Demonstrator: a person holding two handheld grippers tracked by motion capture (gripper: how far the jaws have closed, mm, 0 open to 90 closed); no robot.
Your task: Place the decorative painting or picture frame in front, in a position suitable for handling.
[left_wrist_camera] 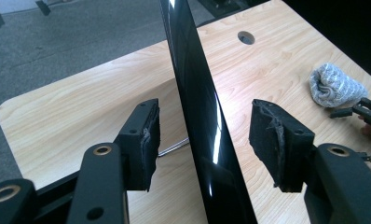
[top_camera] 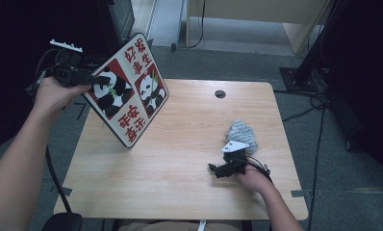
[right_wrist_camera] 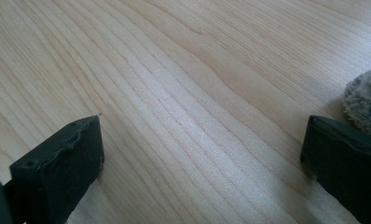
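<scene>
From the high view, the left gripper (top_camera: pixel 100 80) reaches the upper edge of a panda board (top_camera: pixel 128 94) that stands tilted with its lower corner on the table (top_camera: pixel 180 168); the right gripper (top_camera: pixel 213 168) rests near a grey cloth (top_camera: pixel 241 134). In the left gripper view, the board's glossy black edge (left_wrist_camera: pixel 197 112) runs between the pads (left_wrist_camera: pixel 148 140), which stand apart from it, not yet pinching. It looks stiff, flat and slippery, so a firm pinch on the rim suits it best. In the right gripper view, the jaws are spread wide over bare wood, the cloth (right_wrist_camera: pixel 365 100) just beside one jaw. No container is present.
</scene>
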